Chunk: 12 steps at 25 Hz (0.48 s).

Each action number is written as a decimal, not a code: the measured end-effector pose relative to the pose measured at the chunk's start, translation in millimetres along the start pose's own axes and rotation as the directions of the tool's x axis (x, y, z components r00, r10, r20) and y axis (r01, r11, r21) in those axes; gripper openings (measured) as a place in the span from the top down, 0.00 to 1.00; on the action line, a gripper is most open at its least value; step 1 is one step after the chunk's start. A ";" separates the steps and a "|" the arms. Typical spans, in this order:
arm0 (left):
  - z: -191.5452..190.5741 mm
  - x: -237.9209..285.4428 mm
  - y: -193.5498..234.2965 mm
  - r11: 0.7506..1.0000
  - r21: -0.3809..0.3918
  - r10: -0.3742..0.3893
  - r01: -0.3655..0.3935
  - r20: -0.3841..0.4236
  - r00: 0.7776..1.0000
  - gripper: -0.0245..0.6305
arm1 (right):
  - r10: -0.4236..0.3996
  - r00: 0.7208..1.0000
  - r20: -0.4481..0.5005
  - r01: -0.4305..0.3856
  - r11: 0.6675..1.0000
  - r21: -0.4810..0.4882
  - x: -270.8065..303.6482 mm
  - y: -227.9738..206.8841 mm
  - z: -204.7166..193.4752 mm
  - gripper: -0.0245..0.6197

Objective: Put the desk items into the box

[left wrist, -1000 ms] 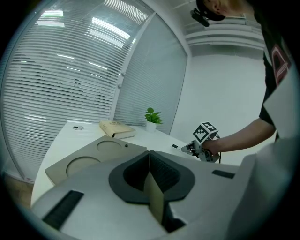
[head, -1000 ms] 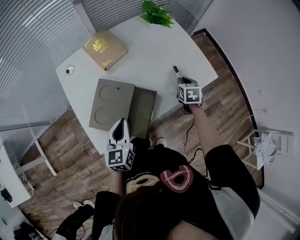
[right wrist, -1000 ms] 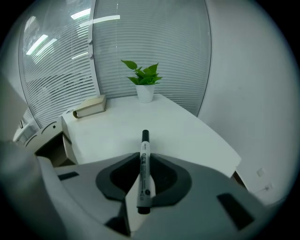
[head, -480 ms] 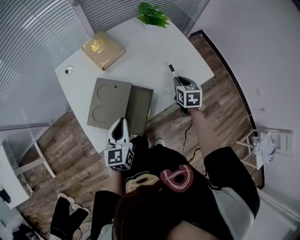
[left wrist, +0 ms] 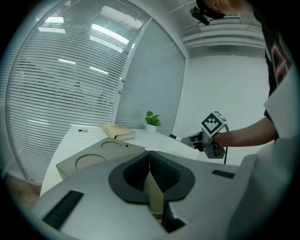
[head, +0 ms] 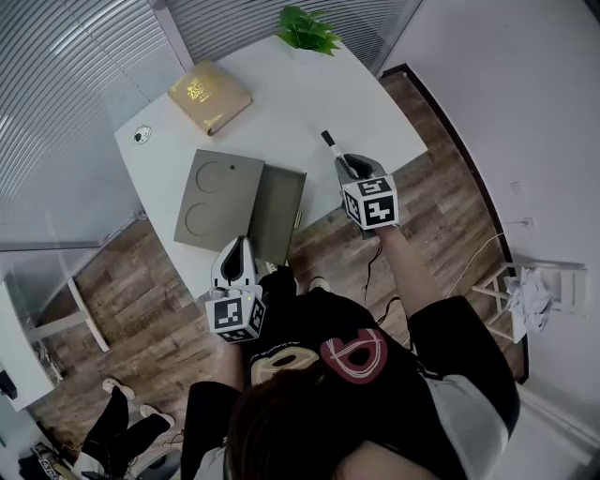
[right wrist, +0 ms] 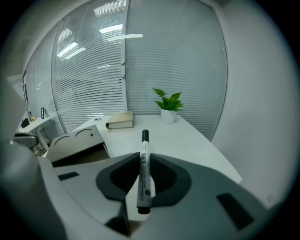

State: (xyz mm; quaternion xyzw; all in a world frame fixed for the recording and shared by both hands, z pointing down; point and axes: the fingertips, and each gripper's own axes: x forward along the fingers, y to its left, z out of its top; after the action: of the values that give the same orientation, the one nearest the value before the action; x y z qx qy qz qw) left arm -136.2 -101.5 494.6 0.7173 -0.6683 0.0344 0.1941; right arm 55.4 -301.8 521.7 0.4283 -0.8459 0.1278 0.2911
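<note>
A grey marker pen with a black cap [head: 330, 147] [right wrist: 143, 164] is clamped between the pads of my right gripper [head: 346, 169] [right wrist: 143, 161], cap pointing forward, lifted above the white desk [head: 291, 103] to the right of the box. The tan box [head: 277, 217] lies open, its lid [head: 215, 199] with two round recesses folded out to the left. My left gripper [head: 239, 247] [left wrist: 150, 165] hovers at the desk's near edge just before the box, its pads together with nothing between them. The left gripper view also shows the right gripper [left wrist: 196, 139] with the marker.
A gold-covered book [head: 210, 96] [right wrist: 120, 120] lies at the desk's far left, a small potted plant [head: 307, 28] [right wrist: 168, 106] at the far edge, a small round disc [head: 142, 137] near the left corner. Wood floor surrounds the desk; glass walls with blinds stand behind it.
My right gripper has lifted the marker and carried it up and to the left, nearer the box. The left gripper has stayed put. Someone's legs at the lower left have walked on.
</note>
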 end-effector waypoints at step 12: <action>-0.4 -19.5 0.7 0.999 -0.009 0.043 -0.042 0.028 0.999 0.93 | 0.125 0.992 0.009 -0.124 0.990 -0.065 -15.1 56.7 1.5 0.85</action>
State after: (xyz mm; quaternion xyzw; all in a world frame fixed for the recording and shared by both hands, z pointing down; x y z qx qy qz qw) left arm -138.9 -82.9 489.1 0.7025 -0.6861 0.0258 0.1871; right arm 16.5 -258.7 513.3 0.3657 -0.8765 0.1156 0.2908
